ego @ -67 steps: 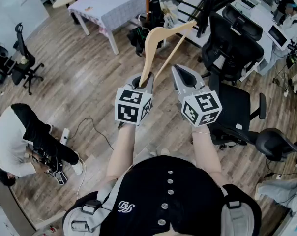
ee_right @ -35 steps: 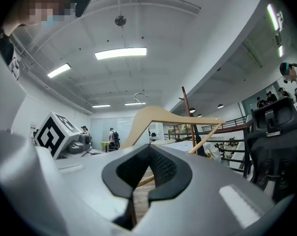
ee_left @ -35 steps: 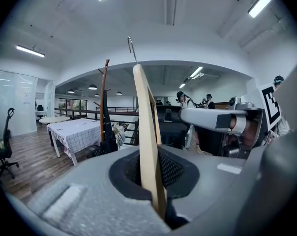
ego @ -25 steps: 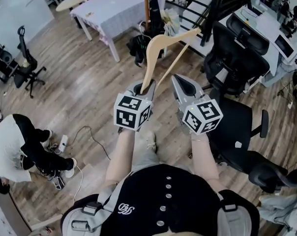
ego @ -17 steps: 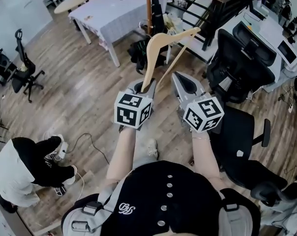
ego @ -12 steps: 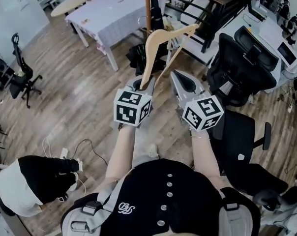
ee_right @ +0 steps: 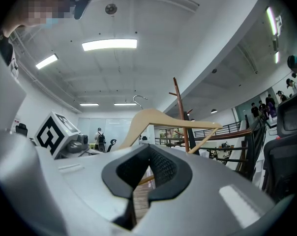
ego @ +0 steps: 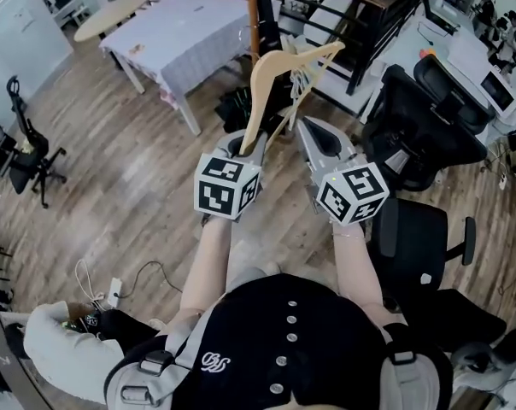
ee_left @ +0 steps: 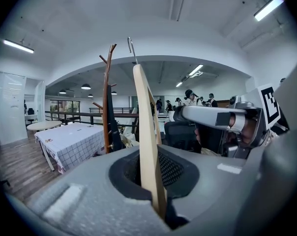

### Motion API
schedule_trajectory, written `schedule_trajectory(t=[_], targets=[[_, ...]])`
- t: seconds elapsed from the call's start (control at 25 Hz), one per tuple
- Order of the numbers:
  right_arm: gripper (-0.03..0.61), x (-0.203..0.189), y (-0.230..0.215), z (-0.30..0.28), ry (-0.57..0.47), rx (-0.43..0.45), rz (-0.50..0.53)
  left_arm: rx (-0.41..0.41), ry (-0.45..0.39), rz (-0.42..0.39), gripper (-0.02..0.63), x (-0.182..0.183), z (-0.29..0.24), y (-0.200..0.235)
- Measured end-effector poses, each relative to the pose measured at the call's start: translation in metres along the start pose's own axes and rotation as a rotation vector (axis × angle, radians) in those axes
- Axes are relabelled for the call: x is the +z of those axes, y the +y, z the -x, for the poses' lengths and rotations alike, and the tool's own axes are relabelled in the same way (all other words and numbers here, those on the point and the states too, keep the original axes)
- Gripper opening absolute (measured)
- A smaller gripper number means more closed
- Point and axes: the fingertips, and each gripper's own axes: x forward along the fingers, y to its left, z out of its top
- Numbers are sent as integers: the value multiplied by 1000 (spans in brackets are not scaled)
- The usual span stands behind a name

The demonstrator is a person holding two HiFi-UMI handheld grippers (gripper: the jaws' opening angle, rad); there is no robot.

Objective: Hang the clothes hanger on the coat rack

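Observation:
A pale wooden clothes hanger [ego: 266,75] stands up from my left gripper [ego: 245,141], which is shut on the end of one hanger arm. In the left gripper view the hanger [ee_left: 146,132] rises out of the jaws with its metal hook [ee_left: 131,45] on top. The brown wooden coat rack [ego: 253,11] stands just beyond the hanger, apart from it; its pegged pole [ee_left: 107,97] lies left of the hanger. My right gripper [ego: 313,135] is beside the left one, shut and empty. From the right gripper [ee_right: 138,195] I see the hanger [ee_right: 153,117] and the rack [ee_right: 180,112] ahead.
A table with a checked cloth [ego: 185,32] stands left of the rack. Black office chairs [ego: 420,118] crowd the right side, with a dark railing [ego: 360,24] behind the rack. A person crouches on the floor at bottom left [ego: 61,348].
Both grippers and the hanger have moved forward across the floor toward the coat rack, which is closer now. The crouching person has slid to the bottom-left corner of the head view.

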Motion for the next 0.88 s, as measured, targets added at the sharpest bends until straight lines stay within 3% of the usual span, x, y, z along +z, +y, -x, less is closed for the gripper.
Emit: schedule_trajectory(t=[0.48,0.88], targets=[[0,-25,-25,-22,43,-19,-20,-16,22,31,3,-15,-32,17],[0,-21,-71,-71,31,3,-10,10,11,26,3,8,-87,50]])
